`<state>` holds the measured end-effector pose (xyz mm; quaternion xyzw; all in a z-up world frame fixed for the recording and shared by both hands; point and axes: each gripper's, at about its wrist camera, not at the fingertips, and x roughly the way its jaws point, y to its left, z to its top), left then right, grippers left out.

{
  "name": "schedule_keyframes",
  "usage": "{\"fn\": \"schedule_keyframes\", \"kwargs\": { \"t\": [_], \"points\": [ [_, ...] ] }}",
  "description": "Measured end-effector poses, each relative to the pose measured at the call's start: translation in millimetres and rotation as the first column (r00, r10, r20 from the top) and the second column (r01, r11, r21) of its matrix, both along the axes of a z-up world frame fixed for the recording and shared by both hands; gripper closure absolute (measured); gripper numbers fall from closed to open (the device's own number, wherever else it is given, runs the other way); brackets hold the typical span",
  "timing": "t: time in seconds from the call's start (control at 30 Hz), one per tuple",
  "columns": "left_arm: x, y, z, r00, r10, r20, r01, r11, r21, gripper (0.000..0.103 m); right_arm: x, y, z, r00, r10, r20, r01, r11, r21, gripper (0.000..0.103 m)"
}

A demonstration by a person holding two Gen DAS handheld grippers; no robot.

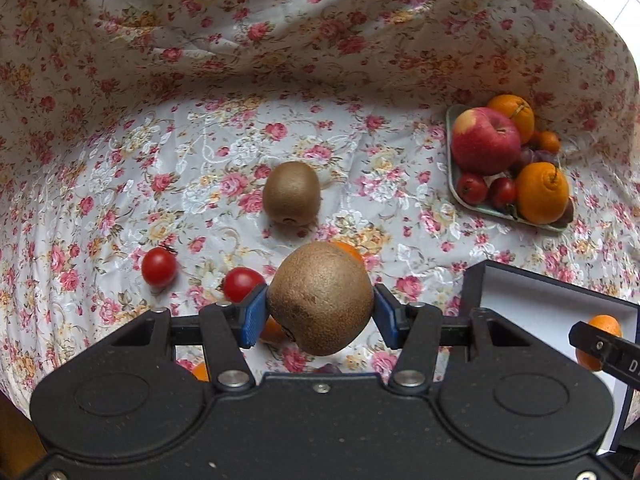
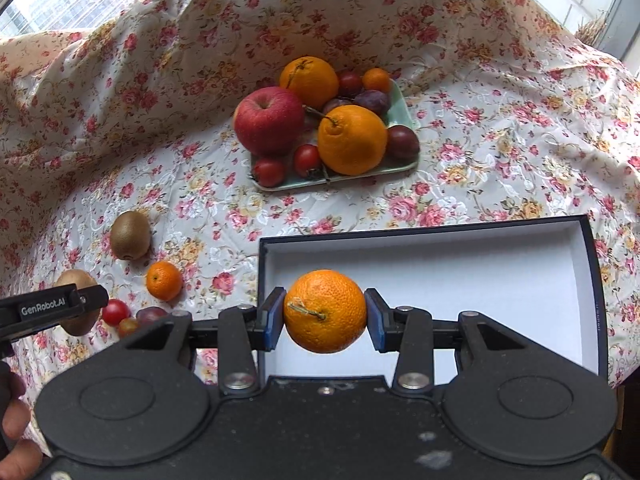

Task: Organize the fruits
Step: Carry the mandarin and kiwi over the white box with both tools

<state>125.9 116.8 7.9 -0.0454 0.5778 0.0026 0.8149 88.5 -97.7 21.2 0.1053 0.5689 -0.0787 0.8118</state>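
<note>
The left tongs (image 1: 321, 312) are gripping a brown kiwi (image 1: 320, 298) between their blue pads, holding it above the flowered cloth (image 1: 200, 152) that is covering the table. The right tongs (image 2: 325, 316) are clamping a small mandarin (image 2: 325, 311), stem facing the camera, and are hanging over the white inside of a dark open box (image 2: 500, 280).

The left view is showing loose fruit the right view only partly catches: a second kiwi (image 1: 291, 193) lying on the cloth beyond the held one, and two cherry tomatoes (image 1: 159, 267) (image 1: 243, 283) sitting to its left. Small orange fruits are peeking out from behind and under the held kiwi, too hidden to count. At the right edge of this view the box corner (image 1: 476, 292) and the mandarin in the other tongs (image 1: 602, 340) are appearing.

The right view is giving the fuller look at the pale green tray (image 2: 402, 120) standing beyond the box, piled with a red apple (image 2: 269, 120), two big oranges (image 2: 352, 140) (image 2: 309, 80), plums (image 2: 403, 142), cherry tomatoes and a small mandarin. It is also showing a loose mandarin (image 2: 164, 281) sitting on the cloth just left of the box, with a tomato (image 2: 116, 312) and a dark plum (image 2: 151, 314) lying nearer the camera. The left tongs with their kiwi (image 2: 76, 280) are entering at the left edge.
</note>
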Motion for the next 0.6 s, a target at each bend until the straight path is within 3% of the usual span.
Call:
{"fn": "schedule_keyframes", "kwargs": {
  "t": [0.27,0.6],
  "points": [
    [-16.8,-72.5,1.1,0.989,-0.147,-0.001,0.147,0.989,0.008,0.044,-14.8,-58.6,-16.0,0.992,-0.113,-0.051,0.111,0.993,-0.048,0.060],
    [-43.2,-146.6,-13.8,0.951,-0.304,-0.059,0.305,0.952,0.002,0.044,-38.8,-107.1,-39.9,0.978,-0.167,-0.126,0.154,0.982,-0.109,0.060]
  ]
}}
